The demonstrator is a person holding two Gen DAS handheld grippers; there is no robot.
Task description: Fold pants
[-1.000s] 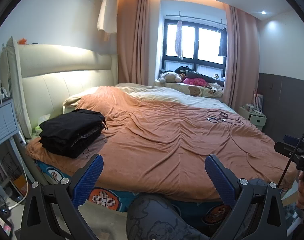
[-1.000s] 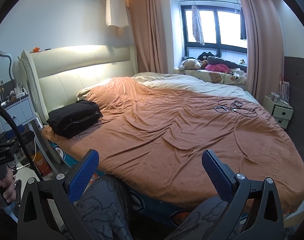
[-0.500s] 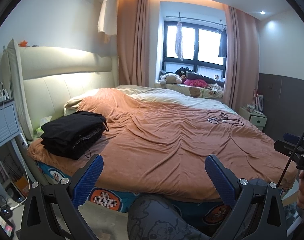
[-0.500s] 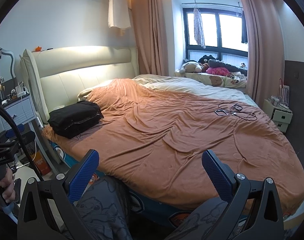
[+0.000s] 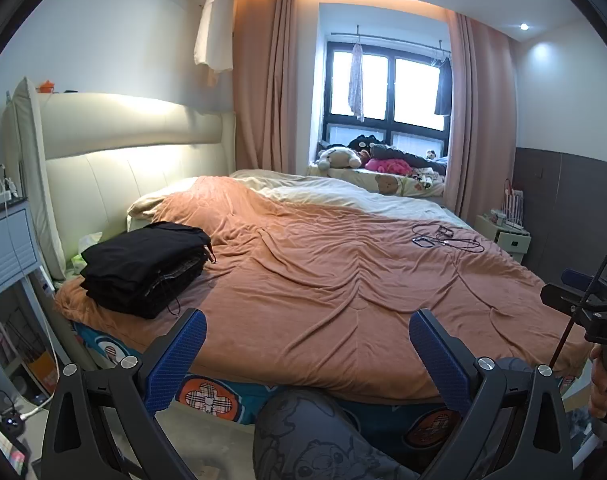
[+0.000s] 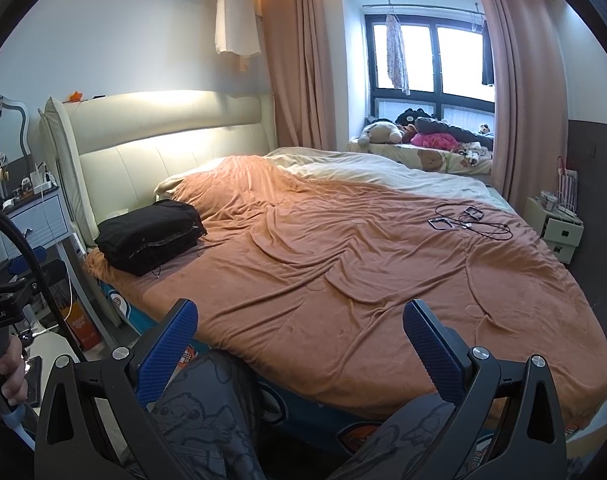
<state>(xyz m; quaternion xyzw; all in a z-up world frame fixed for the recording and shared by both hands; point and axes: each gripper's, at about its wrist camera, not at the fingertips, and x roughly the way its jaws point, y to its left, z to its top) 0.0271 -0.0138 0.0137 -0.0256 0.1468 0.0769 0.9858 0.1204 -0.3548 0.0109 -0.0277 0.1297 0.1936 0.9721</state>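
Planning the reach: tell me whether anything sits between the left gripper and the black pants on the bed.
Nothing visible does. The open left gripper hangs off the bed's near edge; only bare orange blanket lies between it and the folded black pants. The cables lie far off to the right.

Black grippers, blue pads, cartoon-print trousers

Each gripper has blue ribbed pads, silver screws; grey trousers carry cartoon figures.
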